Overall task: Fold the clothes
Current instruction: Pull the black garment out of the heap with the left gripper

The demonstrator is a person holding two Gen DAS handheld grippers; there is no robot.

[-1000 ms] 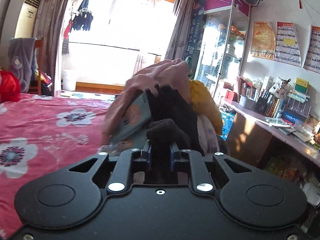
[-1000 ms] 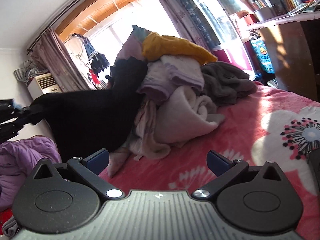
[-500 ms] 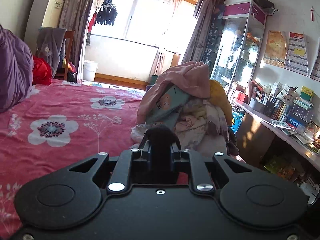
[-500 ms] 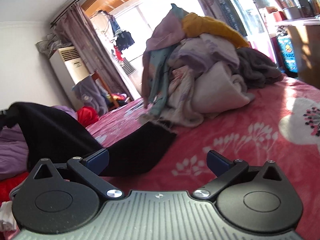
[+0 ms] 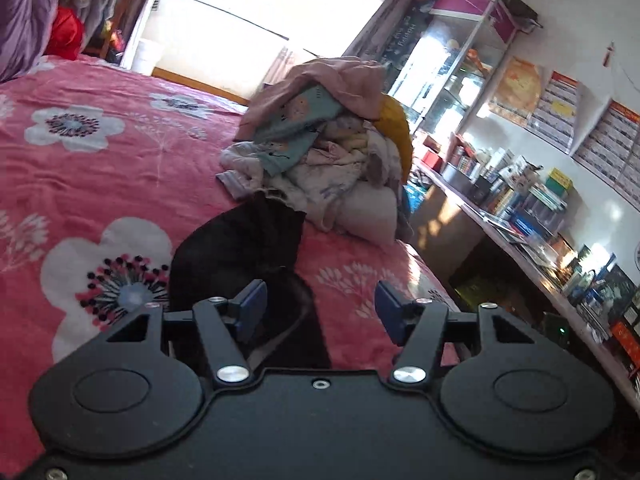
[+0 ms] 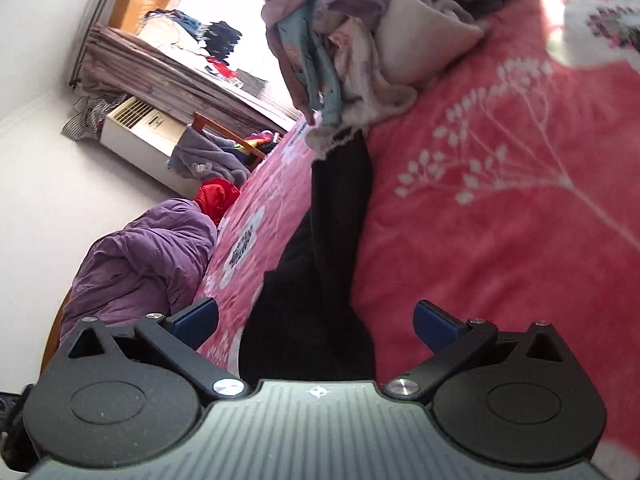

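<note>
A black garment [image 5: 240,252] lies stretched on the pink flowered bedspread [image 5: 80,184], its far end touching the pile of mixed clothes [image 5: 328,152]. My left gripper [image 5: 320,308] hangs just above the garment's near end. Its jaws are opening, and the blue pads [image 5: 252,304] no longer press the cloth, which lies loose below them. In the right wrist view the same black garment [image 6: 320,260] runs from the pile [image 6: 360,40] toward me. My right gripper [image 6: 316,320] is open over its near part, with nothing pinched.
A purple quilt [image 6: 140,264] and a red bundle [image 6: 216,196] lie on the bed's far side. To the right of the bed a desk with books [image 5: 520,200] and a glass cabinet [image 5: 452,60] line the wall. An air conditioner [image 6: 136,136] stands by the window.
The left gripper drew the black garment out of the pile, lowered it onto the bedspread and opened off it. The right gripper stayed open, rolled, and now hangs over the garment.
</note>
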